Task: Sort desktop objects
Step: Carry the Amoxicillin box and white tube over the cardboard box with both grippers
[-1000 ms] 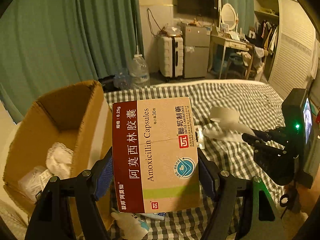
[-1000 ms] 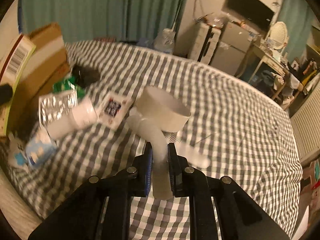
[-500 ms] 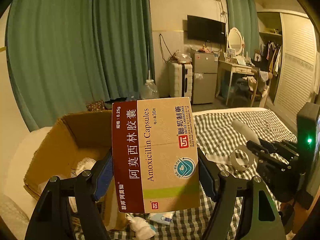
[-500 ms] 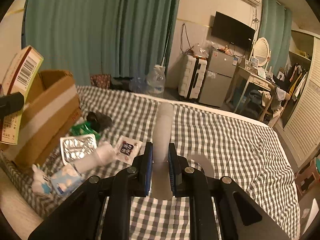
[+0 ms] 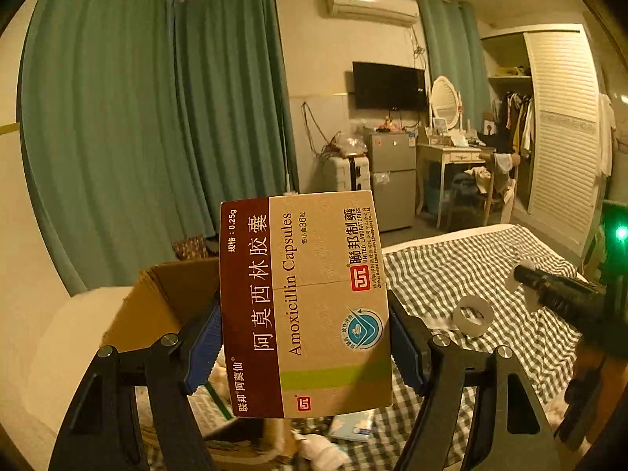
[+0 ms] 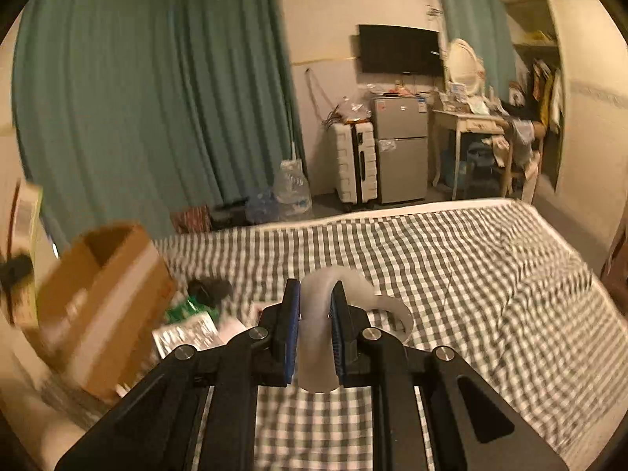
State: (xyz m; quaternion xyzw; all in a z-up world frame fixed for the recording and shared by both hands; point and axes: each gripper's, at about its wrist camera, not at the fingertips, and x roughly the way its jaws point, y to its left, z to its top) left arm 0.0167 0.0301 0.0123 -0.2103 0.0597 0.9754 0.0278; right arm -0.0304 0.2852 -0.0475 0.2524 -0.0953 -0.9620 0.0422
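An Amoxicillin Capsules box (image 5: 306,306), tan with a dark red band, stands upright in my left gripper (image 5: 304,318), whose blue pads press on both its sides. It is held up beside the open cardboard box (image 5: 165,298). My right gripper (image 6: 315,294) is shut on a white tape strip (image 6: 316,345) that curls over to its tape roll (image 6: 392,314) just above the checked bed cover (image 6: 471,274). In the left wrist view the right gripper (image 5: 549,290) reaches in from the right, with the tape roll (image 5: 473,316) below its tip.
Beside the cardboard box (image 6: 102,294) lie a blister pack (image 6: 184,333), a green packet (image 6: 184,308) and a dark object (image 6: 210,286). A tissue pack (image 5: 353,426) lies near the bed's front edge. A suitcase (image 6: 353,165), fridge (image 6: 400,149) and desk stand beyond the bed.
Both grippers have risen and tipped upward, each keeping its hold. The right one rolled, and the tape strip and roll came up off the bed cover.
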